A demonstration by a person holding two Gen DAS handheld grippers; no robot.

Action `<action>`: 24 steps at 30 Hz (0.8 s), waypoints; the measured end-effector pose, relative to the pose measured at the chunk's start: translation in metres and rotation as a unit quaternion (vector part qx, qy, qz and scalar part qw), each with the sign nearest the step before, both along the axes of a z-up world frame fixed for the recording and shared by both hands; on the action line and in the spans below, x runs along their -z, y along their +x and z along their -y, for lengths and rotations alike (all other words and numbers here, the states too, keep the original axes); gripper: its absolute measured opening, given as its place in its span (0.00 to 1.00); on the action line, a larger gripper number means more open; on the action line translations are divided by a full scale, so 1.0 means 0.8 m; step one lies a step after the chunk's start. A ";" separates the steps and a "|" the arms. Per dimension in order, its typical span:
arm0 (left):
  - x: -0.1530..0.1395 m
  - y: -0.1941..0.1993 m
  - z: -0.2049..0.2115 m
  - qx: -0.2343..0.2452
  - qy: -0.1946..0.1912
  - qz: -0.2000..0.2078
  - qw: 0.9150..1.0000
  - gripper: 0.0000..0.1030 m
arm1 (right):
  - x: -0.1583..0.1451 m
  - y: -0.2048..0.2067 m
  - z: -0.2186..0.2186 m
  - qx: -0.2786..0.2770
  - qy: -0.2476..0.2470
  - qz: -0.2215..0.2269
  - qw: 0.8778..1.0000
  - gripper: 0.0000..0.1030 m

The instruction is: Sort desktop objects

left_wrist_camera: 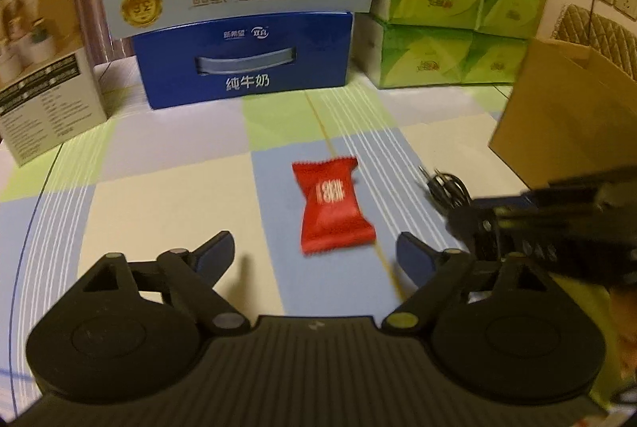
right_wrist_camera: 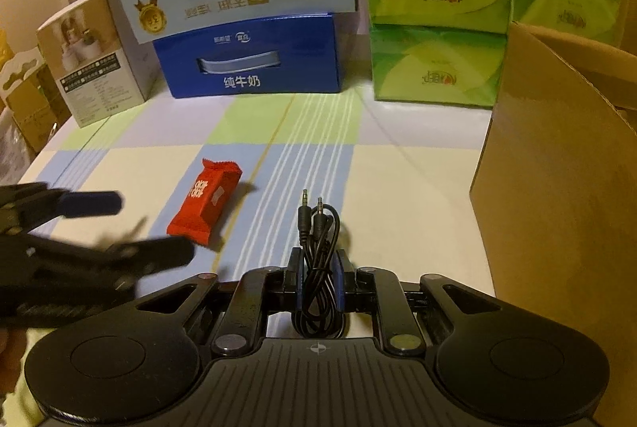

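Dim, warm yellowish indoor light. Fisheye bending curves the milk cartons (left_wrist_camera: 243,60) and darkens the corners. Below them, the red candy packet (left_wrist_camera: 332,208) looks motion-blurred, its shadow soft; the light probably comes from overhead.

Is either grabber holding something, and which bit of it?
The right gripper pinches the coiled black cable around the middle of its bundle, plugs sticking out. The left gripper is open, holding nothing, near the red candy.
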State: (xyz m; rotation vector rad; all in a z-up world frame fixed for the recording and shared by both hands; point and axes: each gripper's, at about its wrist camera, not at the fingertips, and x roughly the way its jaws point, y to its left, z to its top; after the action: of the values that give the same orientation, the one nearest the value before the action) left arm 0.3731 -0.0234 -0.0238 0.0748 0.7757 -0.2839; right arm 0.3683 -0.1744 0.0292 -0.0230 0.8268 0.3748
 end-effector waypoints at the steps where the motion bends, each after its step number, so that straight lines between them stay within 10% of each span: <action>1: 0.001 0.007 0.003 0.002 0.001 -0.001 1.000 0.80 | 0.000 0.000 0.000 0.000 0.000 0.000 1.000 0.11; 24: 0.011 -0.001 0.019 0.002 0.006 -0.038 0.999 0.23 | 0.002 -0.023 0.000 -0.014 0.000 -0.003 1.000 0.11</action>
State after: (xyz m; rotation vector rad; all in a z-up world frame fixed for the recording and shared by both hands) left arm 0.3727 -0.0385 -0.0326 0.0774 0.8521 -0.2870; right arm 0.3499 -0.1741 0.0279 -0.0332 0.8335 0.4016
